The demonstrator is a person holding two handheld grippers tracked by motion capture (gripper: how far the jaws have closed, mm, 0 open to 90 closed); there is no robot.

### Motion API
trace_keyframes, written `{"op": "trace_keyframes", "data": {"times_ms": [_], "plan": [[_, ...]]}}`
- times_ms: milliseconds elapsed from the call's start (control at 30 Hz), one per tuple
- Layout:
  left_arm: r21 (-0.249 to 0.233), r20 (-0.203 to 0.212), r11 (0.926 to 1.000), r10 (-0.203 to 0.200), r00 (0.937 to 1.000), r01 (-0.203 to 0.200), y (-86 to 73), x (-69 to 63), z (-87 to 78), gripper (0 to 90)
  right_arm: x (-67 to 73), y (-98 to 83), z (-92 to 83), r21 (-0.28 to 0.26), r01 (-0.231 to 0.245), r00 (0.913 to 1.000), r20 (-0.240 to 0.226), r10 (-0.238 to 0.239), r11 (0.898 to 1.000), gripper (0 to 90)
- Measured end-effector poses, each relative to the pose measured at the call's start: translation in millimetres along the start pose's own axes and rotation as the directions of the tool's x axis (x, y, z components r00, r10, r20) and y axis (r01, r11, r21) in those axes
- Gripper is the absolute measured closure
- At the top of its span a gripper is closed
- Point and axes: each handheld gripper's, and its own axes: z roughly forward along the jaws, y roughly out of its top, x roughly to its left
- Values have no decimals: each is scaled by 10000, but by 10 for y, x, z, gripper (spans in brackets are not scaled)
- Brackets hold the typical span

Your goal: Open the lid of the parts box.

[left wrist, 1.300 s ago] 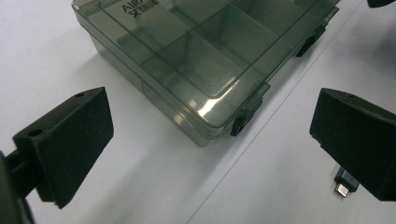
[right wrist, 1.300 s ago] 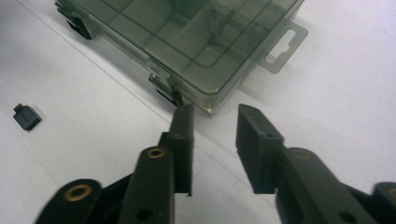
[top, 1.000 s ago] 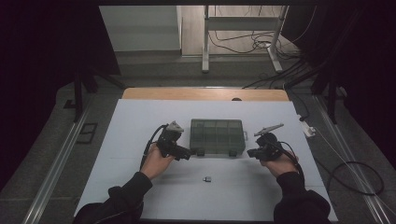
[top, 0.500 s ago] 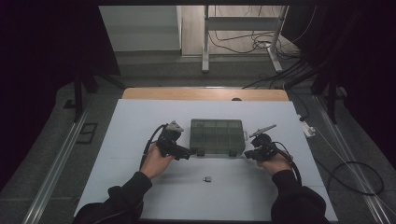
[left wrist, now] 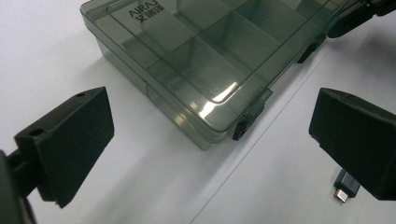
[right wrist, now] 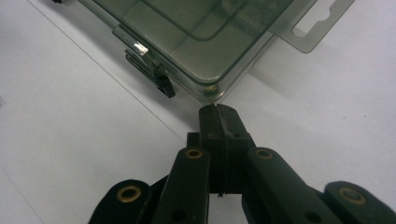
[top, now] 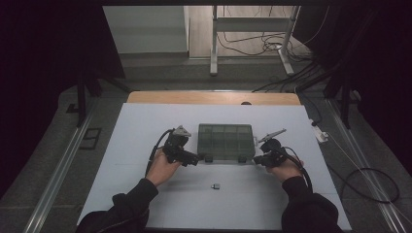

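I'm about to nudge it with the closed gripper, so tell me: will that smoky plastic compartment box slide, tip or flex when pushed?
The compartment box lies low and flat on the smooth white table, so it will probably slide, not tip. Its compartments look empty, so likely light. The thin clear lid may flex slightly, though the divided body seems stiff.

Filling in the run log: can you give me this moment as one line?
left gripper: open, at box's front-left latch | right gripper: shut, empty, at front-right corner | compartment box: lid closed | small connector: loose on table

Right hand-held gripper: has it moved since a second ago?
Yes. In the high view the right hand-held gripper has shifted left, closing on the right front corner of the compartment box, which has stayed put. Its jaws are shut, empty.
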Motion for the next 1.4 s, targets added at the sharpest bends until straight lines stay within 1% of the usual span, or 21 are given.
{"op": "trace_keyframes", "data": {"times_ms": [133, 167, 233, 400, 500, 700, 800, 967, 1200, 1267, 1400], "plan": [[40, -48, 10000, 28, 10000, -28, 2, -3, 1, 5, -1, 2, -35, -158, 16, 10000, -18, -16, 9999, 887], [74, -93, 10000, 64, 9999, -63, 3, -5, 1, 5, -1, 2, -41, -204, 11, 10000, -31, -11, 9998, 888], [104, -186, 9999, 15, 9998, -13, 7, -12, 5, 9, 2, 2, -51, -232, 25, 10000, -24, -26, 9997, 888], [50, -89, 10000, 25, 10000, -25, 9, -15, -6, 8, 10, 0, -77, -224, 78, 10000, 22, -78, 9997, 887], [-26, -23, 10000, -62, 10000, 62, 11, -7, -16, 7, 7, -6, -104, -289, 63, 10000, 78, -61, 9996, 888], [-2, -37, 10000, -91, 10000, 91, 8, 7, -20, 7, -5, -13, -155, -558, -61, 9999, 86, 66, 9984, 888], [39, -27, 10000, -88, 10000, 88, 6, 7, -14, 7, -4, -12, -160, -610, -73, 10000, 52, 77, 9981, 888], [125, -40, 9999, -32, 10000, 33, 5, 6, -11, 7, 7, -7, -154, -635, -25, 10000, -34, 23, 9980, 888], [133, -17, 9999, -94, 10000, 94, 6, 11, -13, 6, 31, -4, -164, -740, 70, 10000, 13, -69, 9972, 888], [129, -19, 9999, -96, 10000, 96, 8, 16, -20, 6, 36, -3, -179, -812, 85, 10000, 55, -81, 9967, 888], [60, -13, 9998, -163, 9999, 163, 10, 28, -33, 6, 58, 7, -221, -1122, 67, 10000, 71, -59, 9937, 888]]}}
